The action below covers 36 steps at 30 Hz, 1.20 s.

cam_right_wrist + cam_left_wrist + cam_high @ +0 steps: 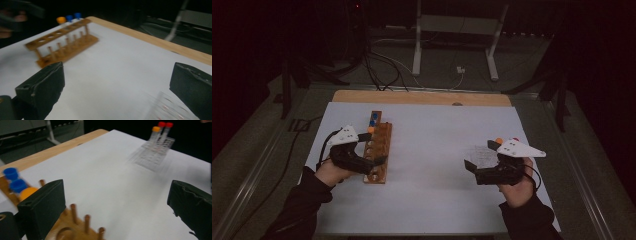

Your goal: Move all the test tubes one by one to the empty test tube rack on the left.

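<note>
While over the wooden rack [378, 152], left gripper [379, 159] and right gripper [468, 166] both wide, empty.

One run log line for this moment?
left hand-held gripper: open, empty | right hand-held gripper: open, empty | wooden rack: three capped tubes

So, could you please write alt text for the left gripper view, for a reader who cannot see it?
Two black open tongs frame a white table sheet with nothing between them. At lower left is a wooden rack with pegs, holding two blue-capped tubes and an orange-capped one. Far right, a clear rack holds one orange-capped and two red-capped tubes.
</note>
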Each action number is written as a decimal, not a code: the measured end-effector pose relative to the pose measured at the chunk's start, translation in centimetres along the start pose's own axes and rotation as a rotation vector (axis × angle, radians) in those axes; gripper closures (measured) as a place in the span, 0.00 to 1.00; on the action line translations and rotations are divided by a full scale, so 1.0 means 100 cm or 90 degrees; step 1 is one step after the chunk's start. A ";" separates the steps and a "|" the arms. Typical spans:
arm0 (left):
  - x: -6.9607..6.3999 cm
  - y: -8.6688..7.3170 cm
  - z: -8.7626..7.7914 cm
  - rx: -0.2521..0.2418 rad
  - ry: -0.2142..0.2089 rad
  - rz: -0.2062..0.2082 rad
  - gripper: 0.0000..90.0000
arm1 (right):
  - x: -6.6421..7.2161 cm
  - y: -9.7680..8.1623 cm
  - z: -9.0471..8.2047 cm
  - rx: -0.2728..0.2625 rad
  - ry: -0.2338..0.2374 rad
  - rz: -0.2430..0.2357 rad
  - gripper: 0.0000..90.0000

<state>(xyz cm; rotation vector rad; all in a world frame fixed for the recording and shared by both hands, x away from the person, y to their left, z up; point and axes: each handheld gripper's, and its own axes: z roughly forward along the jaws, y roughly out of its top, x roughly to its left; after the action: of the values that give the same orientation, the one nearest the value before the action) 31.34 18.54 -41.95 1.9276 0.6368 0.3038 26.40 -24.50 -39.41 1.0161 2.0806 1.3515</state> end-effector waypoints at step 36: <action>-0.018 -0.004 0.008 -0.002 -0.038 0.011 0.02 | -0.076 -0.054 0.023 0.121 -0.195 0.135 0.55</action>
<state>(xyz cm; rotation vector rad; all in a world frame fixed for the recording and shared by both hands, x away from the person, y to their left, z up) 30.12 17.05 -42.53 1.9329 0.5802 0.2560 30.96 -30.41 -45.38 1.4603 1.9359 1.0243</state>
